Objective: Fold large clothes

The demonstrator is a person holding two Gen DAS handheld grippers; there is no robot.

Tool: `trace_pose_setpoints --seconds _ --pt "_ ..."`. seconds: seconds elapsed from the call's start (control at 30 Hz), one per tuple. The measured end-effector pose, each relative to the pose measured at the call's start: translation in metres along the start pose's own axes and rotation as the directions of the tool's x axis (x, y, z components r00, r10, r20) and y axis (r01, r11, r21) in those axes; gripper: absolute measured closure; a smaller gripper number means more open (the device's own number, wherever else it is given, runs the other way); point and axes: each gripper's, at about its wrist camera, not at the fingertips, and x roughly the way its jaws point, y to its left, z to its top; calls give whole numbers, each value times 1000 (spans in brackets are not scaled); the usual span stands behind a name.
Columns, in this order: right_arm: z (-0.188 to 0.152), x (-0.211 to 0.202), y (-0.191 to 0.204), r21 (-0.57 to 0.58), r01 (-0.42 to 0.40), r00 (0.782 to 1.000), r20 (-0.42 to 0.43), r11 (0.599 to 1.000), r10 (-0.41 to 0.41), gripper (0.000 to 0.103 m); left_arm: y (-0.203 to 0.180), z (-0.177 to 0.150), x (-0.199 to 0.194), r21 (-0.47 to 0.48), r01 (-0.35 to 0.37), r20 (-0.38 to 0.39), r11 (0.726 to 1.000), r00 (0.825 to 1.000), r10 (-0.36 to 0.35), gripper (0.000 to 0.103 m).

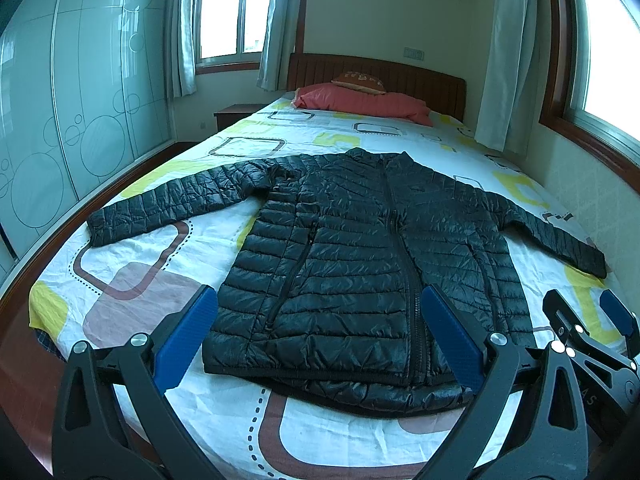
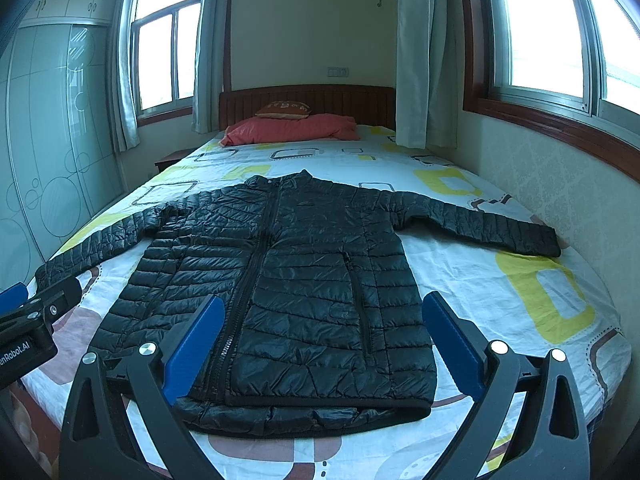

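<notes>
Left gripper (image 1: 320, 332): jaws spread wide, holding nothing, poised above the hem.
Right gripper (image 2: 323, 340): also spread wide and empty, just beside the left one, over the same hem.
Jacket (image 1: 360, 256): black, quilted, zipped, lying flat and face up on the bed (image 1: 132, 280) ahead of both grippers; collar far, hem nearest, sleeves stretched out to either side.
Done: spreading, by the look of it.
Left: every fold; sleeves not yet brought in, body not yet doubled.
</notes>
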Motion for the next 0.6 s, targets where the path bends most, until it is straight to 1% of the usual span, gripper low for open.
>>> trace_pose_setpoints --seconds 0.6 --pt "-1 2 1 -2 -1 1000 -2 1000 1 5 0 -1 0 1 -2 -3 1000 1000 2 2"
